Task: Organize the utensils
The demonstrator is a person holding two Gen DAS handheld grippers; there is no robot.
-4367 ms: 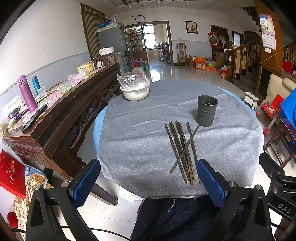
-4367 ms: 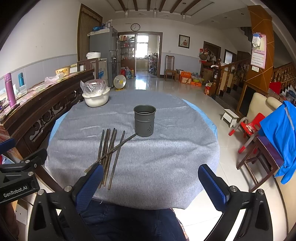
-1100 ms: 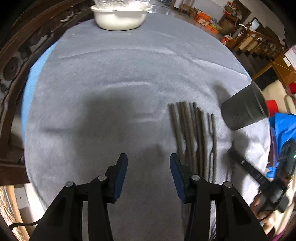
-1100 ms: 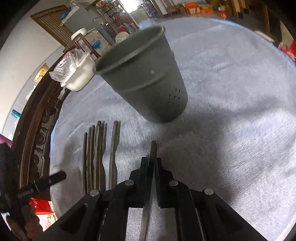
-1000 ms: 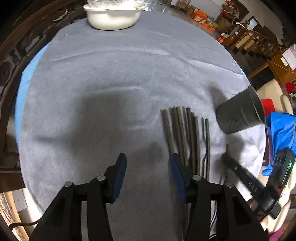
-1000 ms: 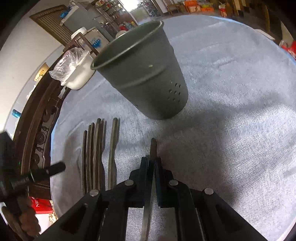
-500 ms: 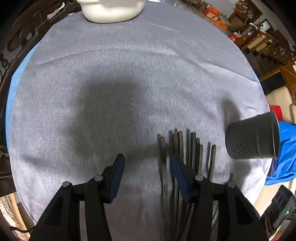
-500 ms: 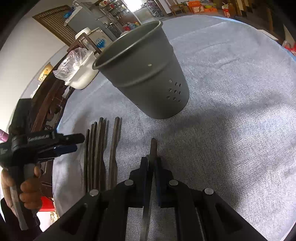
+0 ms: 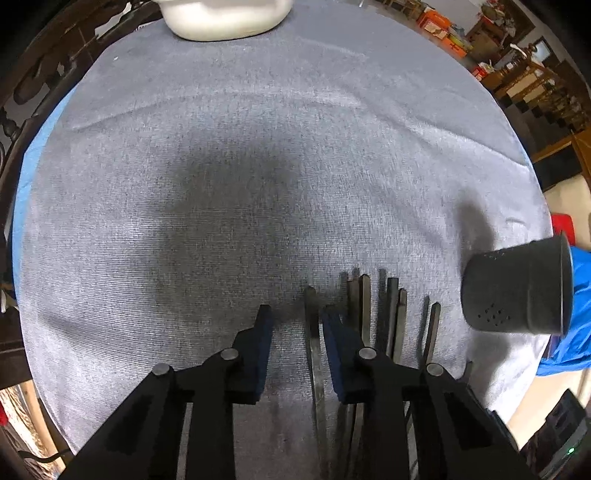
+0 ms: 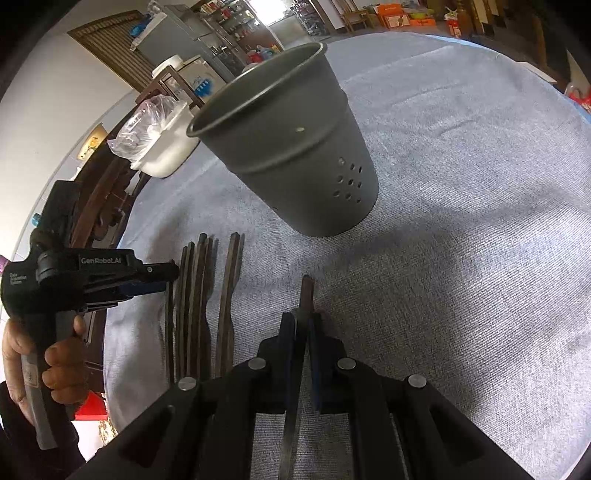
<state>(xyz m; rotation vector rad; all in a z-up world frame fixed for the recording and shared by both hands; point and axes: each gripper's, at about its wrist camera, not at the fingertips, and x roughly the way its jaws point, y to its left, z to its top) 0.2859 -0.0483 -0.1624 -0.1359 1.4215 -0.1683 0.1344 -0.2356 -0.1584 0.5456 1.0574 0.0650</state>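
Chopsticks: a row of dark chopsticks [image 9: 364,310] is lying side by side on the grey cloth, just left of the holder in the right wrist view.
Held chopstick: one chopstick [image 10: 306,291] is sitting clamped between the pads of the right gripper [image 10: 302,332], its tip sticking out toward the holder.
Left gripper: the left gripper [image 9: 297,325] is pointing down at the row's outermost stick [image 9: 311,321], which is lying between its pads; the jaws have just been closing and are standing narrow, with a gap showing on the left side.
Holder: a dark grey perforated utensil holder [image 10: 291,147] is standing upright on the cloth, near the chopstick tips.
Surface: a grey tablecloth [image 9: 258,155] is covering a round table, a blue layer peeking out at its edge.
Far side: a white bowl [image 9: 225,16] is sitting at the far rim.
Room: a carved dark wooden sideboard [image 10: 107,192] is flanking the table; a glossy floor and a wooden stair railing [image 9: 532,85] are lying beyond.
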